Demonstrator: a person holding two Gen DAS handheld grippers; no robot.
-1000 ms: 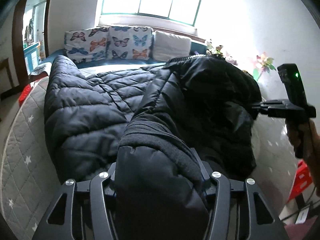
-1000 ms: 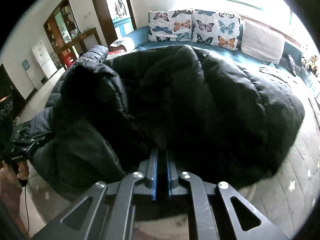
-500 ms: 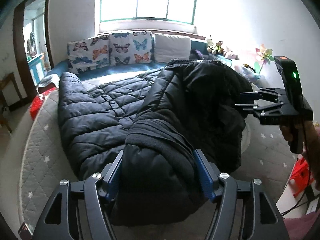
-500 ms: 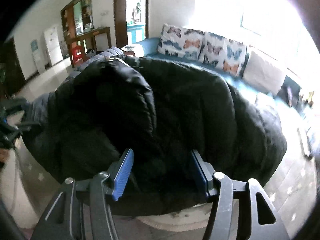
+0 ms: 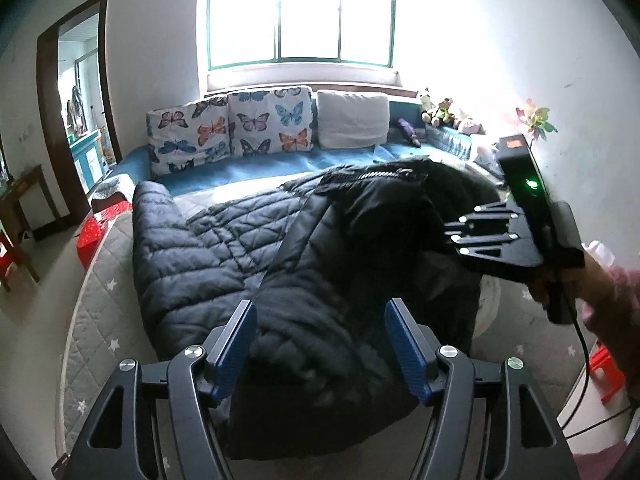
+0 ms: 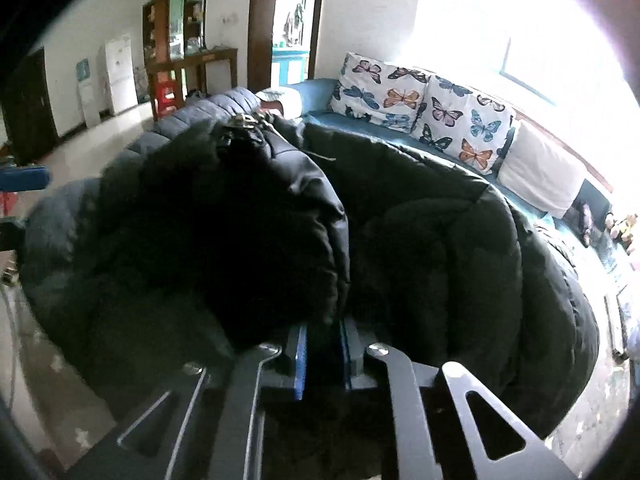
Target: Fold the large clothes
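jacket [image 5: 248, 264] looks puffy, soft and slippery, so pinch at hems; right gripper [image 6: 323, 354] is clamped on its fold, left gripper [image 5: 320, 344] gapes, pads clear

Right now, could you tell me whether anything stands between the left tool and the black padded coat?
Nothing visible does. The left tool stands open with the black padded coat directly ahead, its near fold lying in the gap between the blue pads, which do not press on it.
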